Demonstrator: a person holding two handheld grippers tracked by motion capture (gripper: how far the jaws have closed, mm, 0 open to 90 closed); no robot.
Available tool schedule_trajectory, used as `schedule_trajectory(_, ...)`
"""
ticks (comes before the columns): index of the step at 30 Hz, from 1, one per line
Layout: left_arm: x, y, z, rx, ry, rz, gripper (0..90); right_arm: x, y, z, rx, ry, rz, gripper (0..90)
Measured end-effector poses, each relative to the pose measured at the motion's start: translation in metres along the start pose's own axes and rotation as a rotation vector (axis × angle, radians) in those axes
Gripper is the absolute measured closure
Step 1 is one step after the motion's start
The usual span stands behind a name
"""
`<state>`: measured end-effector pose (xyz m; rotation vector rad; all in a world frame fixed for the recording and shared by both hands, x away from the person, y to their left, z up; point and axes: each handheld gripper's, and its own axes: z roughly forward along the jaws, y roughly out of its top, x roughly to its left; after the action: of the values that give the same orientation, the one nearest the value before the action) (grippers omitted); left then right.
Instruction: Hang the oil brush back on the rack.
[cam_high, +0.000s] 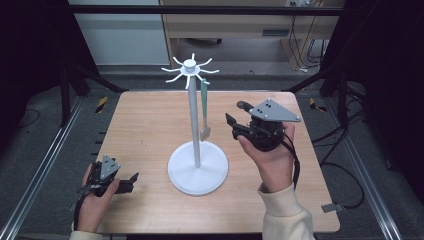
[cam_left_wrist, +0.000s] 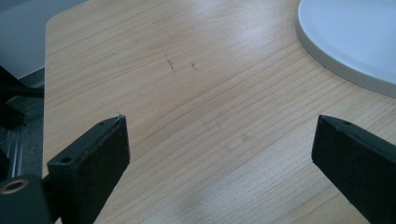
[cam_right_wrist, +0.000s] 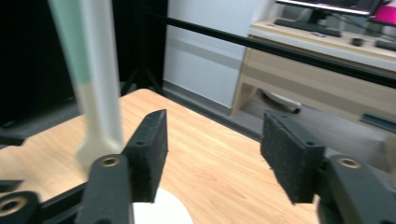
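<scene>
A white hanging stand rises from a round base at the table's middle, with a ring of hooks at its top. A pale green utensil with a whitish end hangs from a hook, just right of the pole. My right gripper is raised to the right of the utensil, open and empty. In the right gripper view the utensil hangs blurred just left of my right gripper. My left gripper rests low near the front left, open and empty. The left gripper view has my left gripper over bare wood.
The wooden table has rounded corners and black frame rails around it. The white base's rim lies up and to the right of the left jaws. A desk stands beyond the table's far edge.
</scene>
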<state>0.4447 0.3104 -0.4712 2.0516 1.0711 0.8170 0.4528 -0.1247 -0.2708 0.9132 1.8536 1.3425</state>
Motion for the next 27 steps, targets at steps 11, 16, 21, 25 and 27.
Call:
schedule_trajectory(11, 0.0, 0.0, 0.0, 0.0, 0.0, 0.0, 3.7, -0.015, -0.006, 0.002, 0.035, -0.106, -0.01, 14.7)
schedule_trajectory(16, -0.001, 0.001, 0.001, 0.001, 0.0, 0.003, 3.7, -0.023, -0.008, -0.001, 0.033, -0.127, 0.0, 10.1)
schedule_trajectory(21, 0.0, 0.0, 0.0, -0.001, 0.002, -0.001, 3.6, -0.031, -0.011, -0.003, 0.038, -0.133, 0.008, 9.3)
schedule_trajectory(25, 0.0, 0.0, 0.0, 0.0, 0.002, -0.001, 3.6, -0.035, -0.015, -0.001, 0.049, -0.139, 0.015, 9.3)
schedule_trajectory(27, 0.0, 0.001, 0.0, -0.003, 0.002, -0.002, 3.6, -0.038, -0.018, 0.0, 0.053, -0.149, 0.019, 9.4)
